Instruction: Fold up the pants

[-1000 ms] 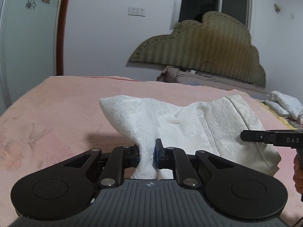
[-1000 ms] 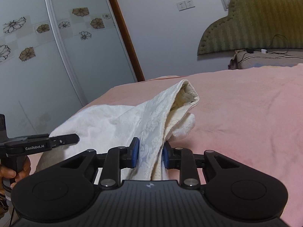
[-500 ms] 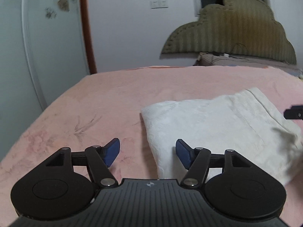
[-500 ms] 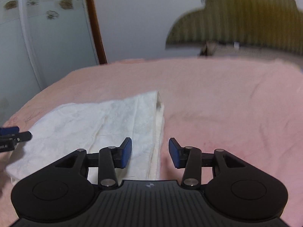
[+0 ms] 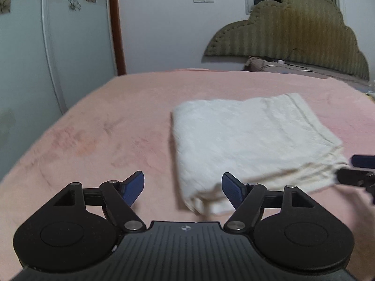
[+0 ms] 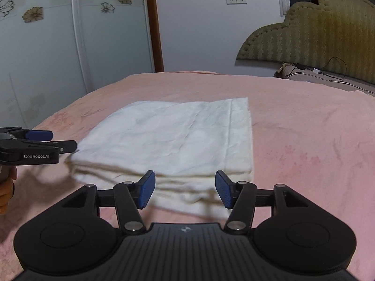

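The white pants (image 5: pixel 248 140) lie folded in a flat rectangular stack on the pink bed; they also show in the right wrist view (image 6: pixel 178 140). My left gripper (image 5: pixel 182 188) is open and empty, just in front of the stack's near left corner. My right gripper (image 6: pixel 185 188) is open and empty, just in front of the stack's near edge. The right gripper shows at the right edge of the left wrist view (image 5: pixel 358 171). The left gripper shows at the left edge of the right wrist view (image 6: pixel 44 144), beside the stack's left corner.
The pink bedspread (image 5: pixel 112 121) covers the bed. An olive padded headboard (image 5: pixel 297 37) and a pillow (image 5: pixel 260 65) lie at the far right. A white wardrobe with flower decals (image 6: pixel 46 46) and a brown door frame (image 6: pixel 154 23) stand beyond the bed.
One second ago both grippers were shut on the raised pants. They have let go, opened and drawn back; the pants now lie flat and folded.
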### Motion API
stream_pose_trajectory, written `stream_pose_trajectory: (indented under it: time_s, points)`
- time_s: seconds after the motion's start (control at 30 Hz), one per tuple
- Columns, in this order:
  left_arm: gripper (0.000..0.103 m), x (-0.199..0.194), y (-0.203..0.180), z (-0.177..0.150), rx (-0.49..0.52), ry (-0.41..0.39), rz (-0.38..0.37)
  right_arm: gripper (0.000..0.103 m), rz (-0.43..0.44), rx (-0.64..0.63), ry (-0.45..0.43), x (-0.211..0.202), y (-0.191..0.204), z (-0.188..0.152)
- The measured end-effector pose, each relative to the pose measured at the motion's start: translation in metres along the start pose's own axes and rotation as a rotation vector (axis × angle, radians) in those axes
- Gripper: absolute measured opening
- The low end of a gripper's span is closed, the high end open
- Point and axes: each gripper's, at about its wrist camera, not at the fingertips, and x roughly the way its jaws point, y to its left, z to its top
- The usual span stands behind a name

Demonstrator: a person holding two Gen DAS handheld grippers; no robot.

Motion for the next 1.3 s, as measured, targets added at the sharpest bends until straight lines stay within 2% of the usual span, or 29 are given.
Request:
stream_pose_trajectory:
  time_s: [0.07, 0.13, 0.27, 0.43, 0.5, 0.7, 0.93, 1.3]
  points:
    - [0.084, -0.009, -0.003, -0.009, -0.021, 0.014, -0.027, 0.058, 0.012, 0.017, 0.010, -0.004, 0.007, -0.008]
    - [0.085, -0.011, -0.007, -0.016, -0.045, 0.024, -0.031, 0.066, 0.021, 0.020, 0.025, -0.010, 0.012, -0.015]
    - [0.086, -0.006, -0.015, -0.024, -0.076, 0.068, -0.040, 0.076, -0.046, -0.034, 0.024, -0.025, 0.024, -0.021]
    - [0.092, 0.001, -0.020, -0.034, -0.105, 0.119, -0.058, 0.103, 0.003, 0.006, 0.026, -0.033, 0.025, -0.025]
    - [0.093, 0.000, -0.023, -0.038, -0.093, 0.118, -0.048, 0.103, 0.012, 0.043, 0.043, -0.029, 0.022, -0.027]
    - [0.096, 0.002, -0.026, -0.042, -0.064, 0.109, 0.022, 0.103, -0.039, 0.085, 0.118, -0.009, 0.023, -0.036]
    - [0.100, 0.005, -0.025, -0.045, -0.064, 0.101, 0.062, 0.103, -0.070, 0.020, 0.122, -0.003, 0.035, -0.042]
    - [0.103, 0.010, -0.023, -0.047, -0.053, 0.094, 0.074, 0.103, -0.096, 0.020, 0.126, 0.006, 0.034, -0.044]
